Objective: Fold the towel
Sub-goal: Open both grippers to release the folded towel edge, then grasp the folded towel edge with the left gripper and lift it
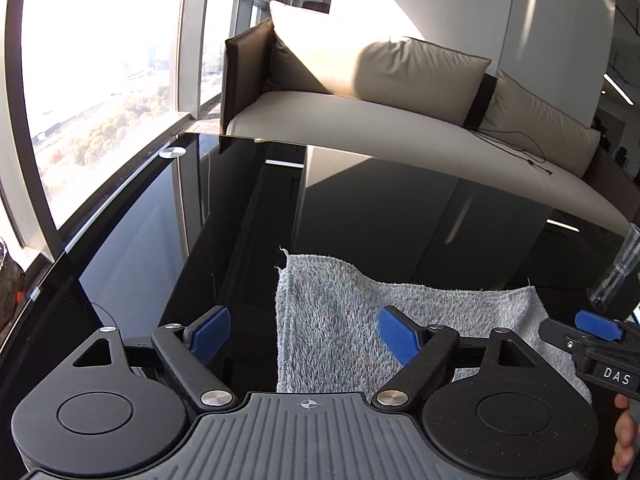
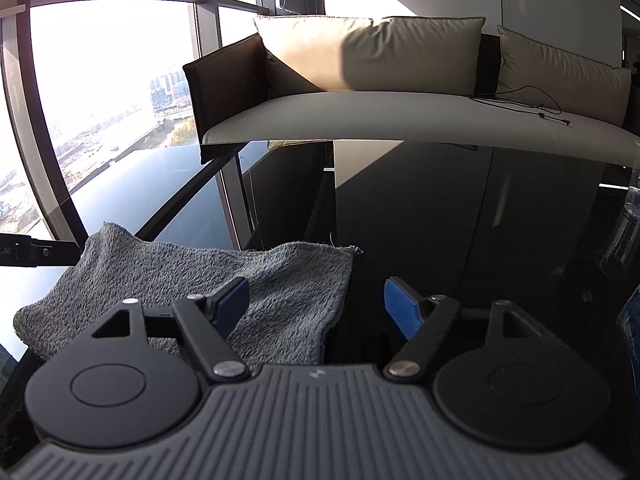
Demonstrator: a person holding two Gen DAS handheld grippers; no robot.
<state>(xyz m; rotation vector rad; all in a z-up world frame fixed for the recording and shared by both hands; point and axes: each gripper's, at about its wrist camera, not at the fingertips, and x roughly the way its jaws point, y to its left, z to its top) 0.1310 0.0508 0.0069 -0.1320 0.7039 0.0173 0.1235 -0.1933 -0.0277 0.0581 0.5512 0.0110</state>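
The grey, shaggy terry towel (image 1: 360,320) lies on the glossy black glass table (image 1: 168,248), already doubled over on itself, with a rumpled ridge along its far edge. Its long axis runs across both views, from about nine o'clock to three o'clock, so each gripper faces one short end.

In the left wrist view, the left gripper (image 1: 306,334) has its blue-padded fingers (image 1: 398,334) spread wide and holds nothing. The towel's left edge runs between the two fingers; the right-hand pad sits over the cloth, while the left-hand pad sits over bare glass. The frayed far corner lies at roughly twelve o'clock from the fingers.

The right wrist view mirrors this. The right gripper (image 2: 320,308) is also spread wide and empty, with the towel's right edge between its fingers: the left-hand pad is over the pile, the right-hand pad over the table. The far right corner lies at about twelve o'clock, slightly right of centre. Whether any pad touches the cloth cannot be told.

Both grippers stand about equally near their own ends, the right gripper's tip showing at three o'clock in the left view. A further fold would probably need each to take its near edge or corner. A clear plastic bottle (image 1: 624,268) stands at the table's right, clear of the towel.
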